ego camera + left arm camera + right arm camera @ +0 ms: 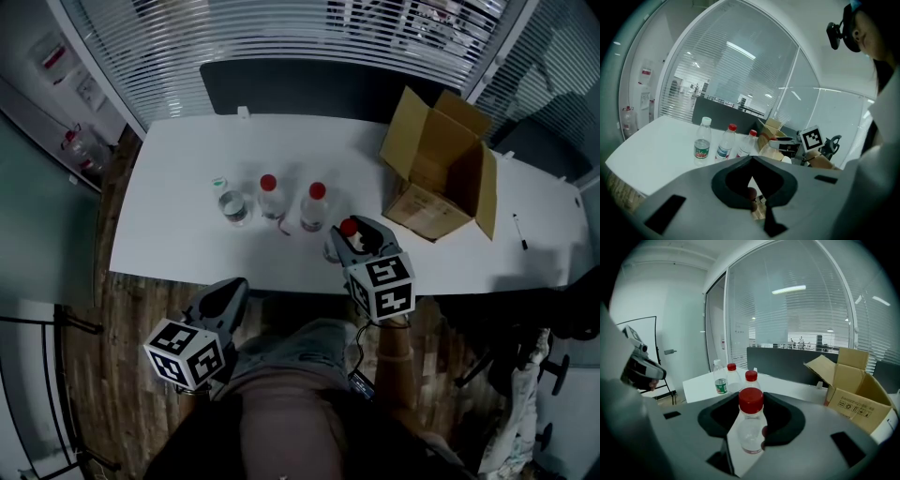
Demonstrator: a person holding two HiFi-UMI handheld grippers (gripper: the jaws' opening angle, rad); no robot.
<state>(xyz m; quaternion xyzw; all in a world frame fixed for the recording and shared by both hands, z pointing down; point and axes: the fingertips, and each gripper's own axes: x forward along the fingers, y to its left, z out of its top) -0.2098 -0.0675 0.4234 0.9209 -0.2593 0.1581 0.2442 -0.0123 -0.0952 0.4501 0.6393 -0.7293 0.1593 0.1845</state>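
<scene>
1. The right gripper (358, 240) is clamped on a red-capped bottle (751, 423). Its jaws press the clear body on both sides, just under the cap.
2. That held bottle is upright over the white table (178, 234), close to the near edge. Whether its base rests on the top cannot be made out.
3. The left gripper (232, 289) has its jaws together with nothing between them. It hangs off the table, below the near edge and over the wooden floor (112, 328), beside the person's lap.
4. Three more bottles stand in a row on the table, just beyond and to the left of the held one.
5. Bottles: four in all. Three have red caps: the held one, the middle bottle (272, 204) and the right bottle (312, 216). One is a white-capped bottle (234, 208) with a green label, at the left end.
6. One cardboard box (441, 183) stands open at the table's right, flaps spread, near the held bottle but apart from it.
7. One pen (518, 231) lies by the right end.
8. Bare top lies left of the row, behind it up to the dark panel (300, 89), and in the strip between the bottles and the box.
</scene>
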